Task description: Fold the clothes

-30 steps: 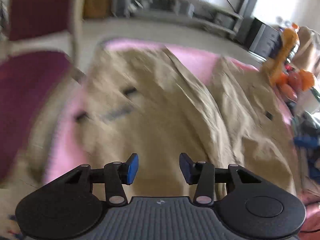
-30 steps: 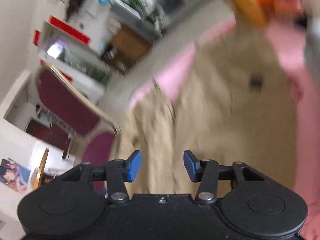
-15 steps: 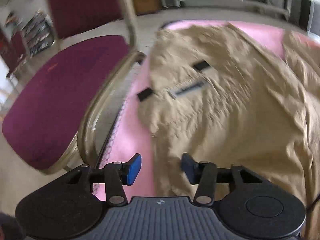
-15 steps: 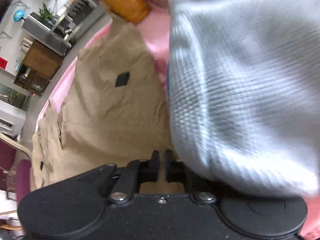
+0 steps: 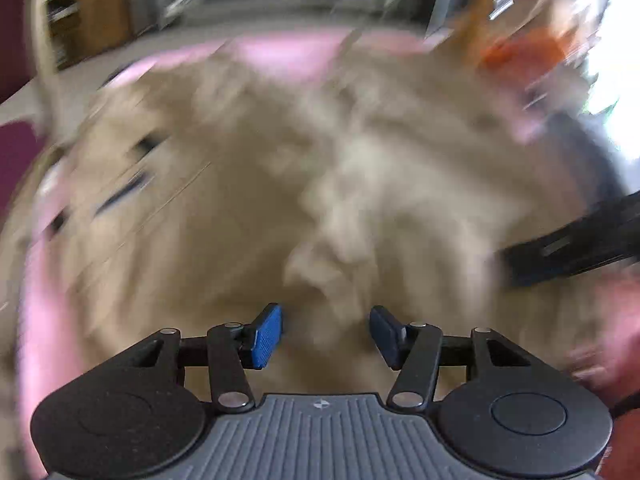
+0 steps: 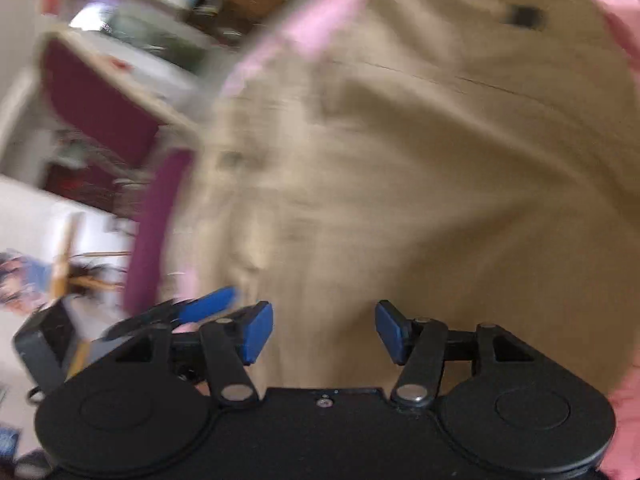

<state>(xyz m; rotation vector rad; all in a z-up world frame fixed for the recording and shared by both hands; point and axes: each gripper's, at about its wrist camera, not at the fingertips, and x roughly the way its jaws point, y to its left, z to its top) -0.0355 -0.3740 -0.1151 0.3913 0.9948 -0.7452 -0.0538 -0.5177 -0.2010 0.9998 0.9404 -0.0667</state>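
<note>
Maroon chair upholstery (image 5: 16, 152) shows at the far left edge of the left wrist view, badly smeared by blur. Next to it a pink cover (image 5: 44, 320) runs along the left side and across the top, and on it lies the tan garment (image 5: 248, 184) — spread wide, rumpled into a ridge down the middle, with small dark tabs near its left part. The left gripper (image 5: 325, 336) hangs over the near part of the cloth, its jaws parted with nothing between them. At the right edge a black shape, seemingly the right gripper (image 5: 572, 248), reaches in over the cloth; blurred orange items (image 5: 524, 48) sit beyond at the upper right.

In the right wrist view, a maroon chair (image 6: 100, 108) stands at the left beside the tan garment (image 6: 420, 152), which fills the centre and right over the pink cover (image 6: 320, 20) — one dark tab (image 6: 524, 16) shows near the top. A blue-tipped black tool, apparently the left gripper (image 6: 208, 304), pokes in at the lower left. The right gripper (image 6: 324, 332) is spread apart, empty, above the cloth.
</note>
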